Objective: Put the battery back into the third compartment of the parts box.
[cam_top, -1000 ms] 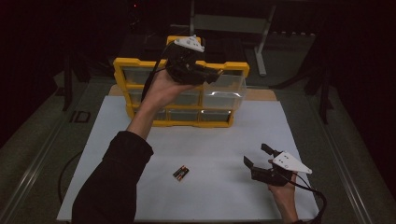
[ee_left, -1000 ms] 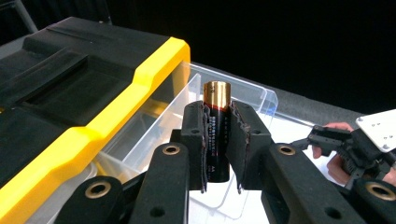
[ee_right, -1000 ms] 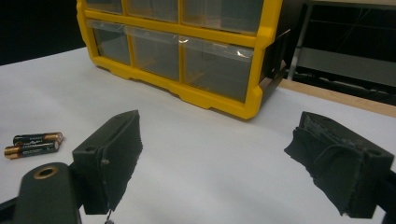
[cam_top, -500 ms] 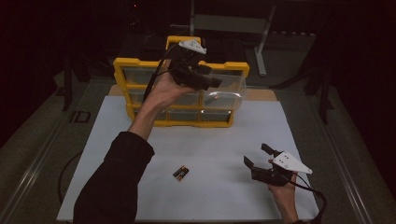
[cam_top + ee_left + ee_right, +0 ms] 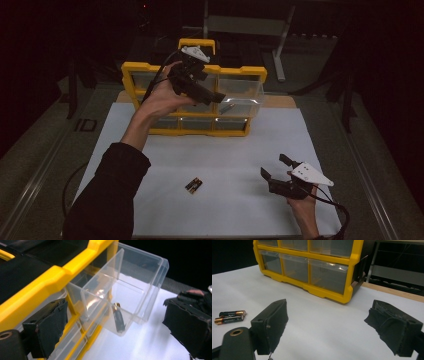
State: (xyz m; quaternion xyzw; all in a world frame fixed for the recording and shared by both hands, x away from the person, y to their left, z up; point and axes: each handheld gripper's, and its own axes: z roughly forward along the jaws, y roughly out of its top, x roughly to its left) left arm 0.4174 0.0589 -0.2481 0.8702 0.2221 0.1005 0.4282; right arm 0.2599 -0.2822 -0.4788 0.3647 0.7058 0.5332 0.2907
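Where left tool (image 5: 117,322) gapes, battery (image 5: 119,319) below it, inside clear drawer (image 5: 152,287)

I have the left tongs (image 5: 218,96) up at the yellow drawer organizer (image 5: 150,75), over its pulled-out clear drawer (image 5: 245,95); their jaws have just been opening. A battery (image 5: 227,106) lies in that drawer. My right tongs (image 5: 275,167) hover gaping above the white table (image 5: 225,160), two batteries (image 5: 193,185) well apart.
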